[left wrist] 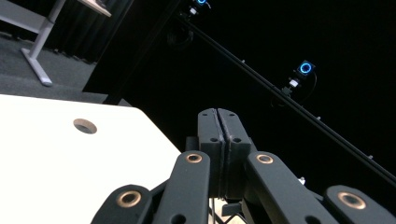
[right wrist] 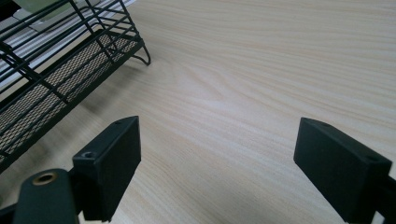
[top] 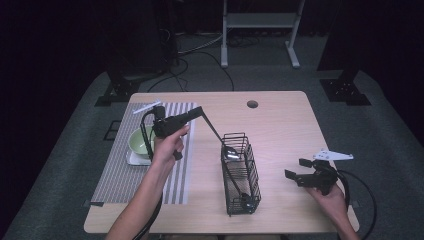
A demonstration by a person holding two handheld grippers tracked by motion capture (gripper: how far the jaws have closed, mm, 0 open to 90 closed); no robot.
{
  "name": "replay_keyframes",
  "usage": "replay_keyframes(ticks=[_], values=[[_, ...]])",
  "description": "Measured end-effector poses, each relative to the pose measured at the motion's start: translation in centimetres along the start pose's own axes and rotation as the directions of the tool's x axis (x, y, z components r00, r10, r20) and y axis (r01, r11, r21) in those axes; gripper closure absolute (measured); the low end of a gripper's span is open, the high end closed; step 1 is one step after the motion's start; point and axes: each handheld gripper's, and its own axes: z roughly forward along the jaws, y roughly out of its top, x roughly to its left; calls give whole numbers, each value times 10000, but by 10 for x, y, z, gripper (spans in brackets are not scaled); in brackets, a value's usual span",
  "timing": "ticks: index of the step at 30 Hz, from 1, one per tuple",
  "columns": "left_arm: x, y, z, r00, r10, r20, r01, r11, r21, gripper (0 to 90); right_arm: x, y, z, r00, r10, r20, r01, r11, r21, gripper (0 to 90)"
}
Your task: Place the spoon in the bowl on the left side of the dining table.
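The left hand-held gripper (top: 197,112) is seen in the high view raised above the striped grey-and-white placemat (top: 120,175), with its jaws clenched on the top end of a long, thin black-handled utensil (top: 216,131). In the left gripper view the two black jaws are pressed tightly together, so the handle pinched between them is barely seen there. The utensil slants down and to the right from the jaws, and its shiny lower end lies inside the far part of a black wire-mesh rectangular basket (top: 252,175), which stands near the middle of the light wooden tabletop (top: 280,120). Whether that end is a spoon bowl or another shape cannot be told. A second dark item (top: 246,200) is seen at the near end of the basket, too small to identify.

A pale green bowl (top: 137,141) is set on a white square plate (top: 134,160) on the placemat, just beside the left hand (top: 167,147). A white stick-like object (top: 147,106) lies at the far edge of the placemat.

The right hand-held gripper (top: 295,169) is held low over the right side of the tabletop, well apart from the basket. Its jaws are released and spread wide, with nothing between them; bare wood grain is seen between them in the right gripper view, and the basket's mesh floor (right wrist: 56,93) appears at the upper left.
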Motion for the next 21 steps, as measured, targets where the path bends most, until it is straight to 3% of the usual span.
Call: replay_keyframes(ticks=[12, 21], values=[[2, 6, -7, 9993, -345, 138, 351, 9984, -438, 897, 0, 0, 1, 10000, -19, -13, 19, 10000, 61, 138], [5, 12, -24, 9987, -508, 63, 512, 9953, -827, 897, -1, -1, 1, 10000, 5, -6, -5, 10000, 75, 138]])
